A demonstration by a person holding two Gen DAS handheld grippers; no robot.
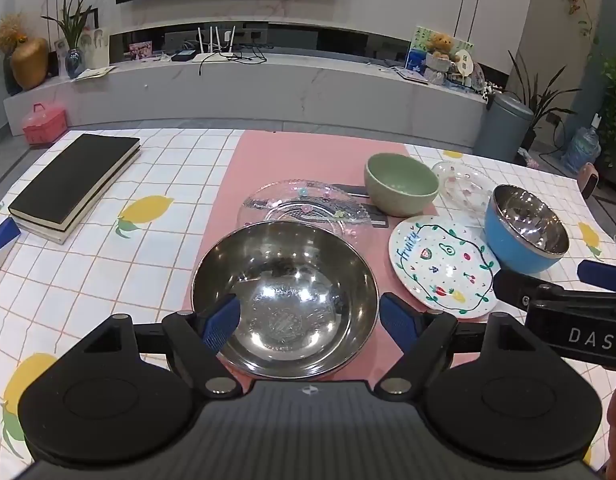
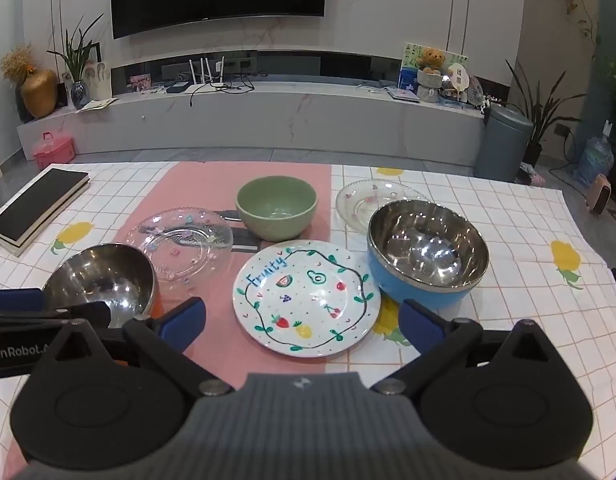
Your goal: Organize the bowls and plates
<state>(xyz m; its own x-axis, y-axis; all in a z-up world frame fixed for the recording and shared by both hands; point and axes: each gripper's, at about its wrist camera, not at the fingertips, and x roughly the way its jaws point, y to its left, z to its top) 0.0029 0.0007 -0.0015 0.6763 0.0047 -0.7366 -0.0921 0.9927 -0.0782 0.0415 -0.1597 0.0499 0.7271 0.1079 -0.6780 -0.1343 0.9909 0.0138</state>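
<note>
Hovering over the dishes, both jaws spread

Left gripper [image 1: 306, 318] hangs with jaws wide and empty above the steel bowl [image 1: 284, 298] on the bench's [image 2: 507, 240] pink runner. Right gripper [image 2: 302, 326] gapes, holding nothing, over the fruit-painted plate [image 2: 306, 297], beside the blue bowl [image 2: 427, 252].

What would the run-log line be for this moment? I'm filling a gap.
left tongs: open, over steel bowl | right tongs: open, over fruit plate | held: nothing | stacked: nothing
</note>
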